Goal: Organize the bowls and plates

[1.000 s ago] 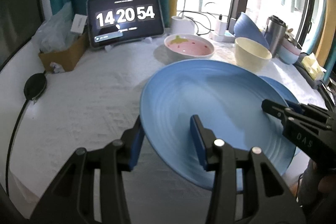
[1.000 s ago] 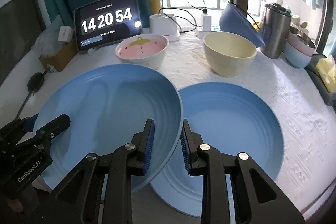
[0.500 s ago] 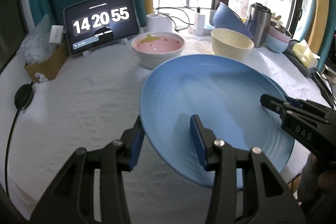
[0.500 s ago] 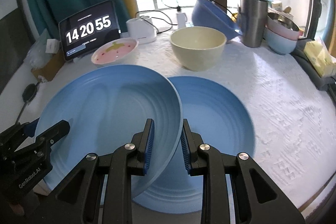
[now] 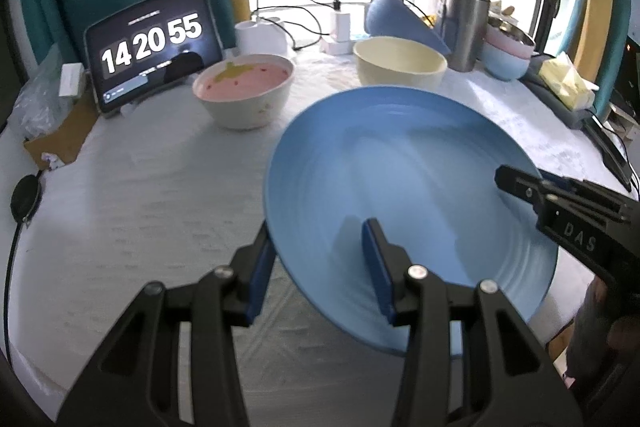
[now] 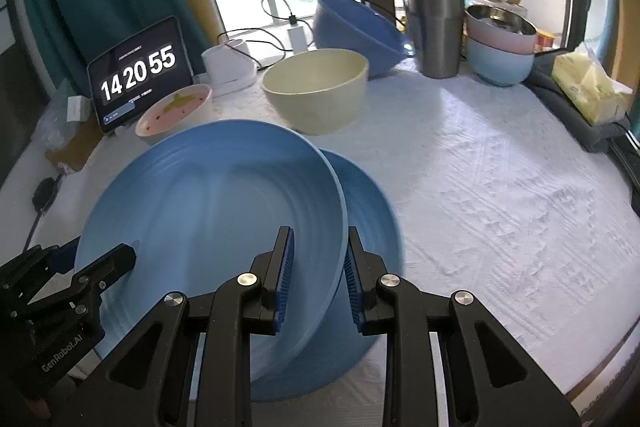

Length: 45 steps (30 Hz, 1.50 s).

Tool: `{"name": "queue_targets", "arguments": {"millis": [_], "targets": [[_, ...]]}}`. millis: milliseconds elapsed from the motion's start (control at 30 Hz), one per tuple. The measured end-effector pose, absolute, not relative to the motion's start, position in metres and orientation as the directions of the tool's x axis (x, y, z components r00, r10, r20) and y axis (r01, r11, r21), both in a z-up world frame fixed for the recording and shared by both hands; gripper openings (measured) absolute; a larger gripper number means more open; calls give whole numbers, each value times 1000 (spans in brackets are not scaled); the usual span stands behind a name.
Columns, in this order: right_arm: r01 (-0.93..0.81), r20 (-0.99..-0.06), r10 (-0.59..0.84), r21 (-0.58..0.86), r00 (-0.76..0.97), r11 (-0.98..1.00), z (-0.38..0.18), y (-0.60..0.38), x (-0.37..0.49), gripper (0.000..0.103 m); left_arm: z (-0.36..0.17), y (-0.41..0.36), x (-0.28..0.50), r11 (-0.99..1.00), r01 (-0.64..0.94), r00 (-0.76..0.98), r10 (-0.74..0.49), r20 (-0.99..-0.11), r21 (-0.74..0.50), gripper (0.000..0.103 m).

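Blue plate [image 6: 208,211], pinched by both the left gripper [image 5: 320,267] and the right gripper [image 6: 316,275], should settle level onto the second plate [image 6: 372,203] near the table's front edge [image 6: 520,307].

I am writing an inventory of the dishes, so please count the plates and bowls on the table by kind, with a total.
Round light blue plates: 2, one held, one lying on the white cloth under it.
Bowls: 6, pink-inside white, cream, dark blue tilted, and a nested stack of light blue, pink and steel.
Total: 8.
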State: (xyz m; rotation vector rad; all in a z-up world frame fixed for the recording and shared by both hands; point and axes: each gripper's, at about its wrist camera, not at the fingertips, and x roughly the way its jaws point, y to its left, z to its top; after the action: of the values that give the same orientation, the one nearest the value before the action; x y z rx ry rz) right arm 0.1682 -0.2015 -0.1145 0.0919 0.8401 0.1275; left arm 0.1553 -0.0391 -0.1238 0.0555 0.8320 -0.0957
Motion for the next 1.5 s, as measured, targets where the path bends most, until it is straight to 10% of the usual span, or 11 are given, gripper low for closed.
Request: {"name": "queue_targets", "arguments": {"millis": [1200, 1500], "targets": [[-8, -740, 127, 163, 660, 987, -120, -235, 168, 38, -115, -41, 170, 999, 45, 684, -50, -728, -27, 47], [9, -750, 119, 165, 650, 986, -125, -240, 172, 44, -129, -36, 182, 996, 19, 652, -78, -754, -87, 66]]}}
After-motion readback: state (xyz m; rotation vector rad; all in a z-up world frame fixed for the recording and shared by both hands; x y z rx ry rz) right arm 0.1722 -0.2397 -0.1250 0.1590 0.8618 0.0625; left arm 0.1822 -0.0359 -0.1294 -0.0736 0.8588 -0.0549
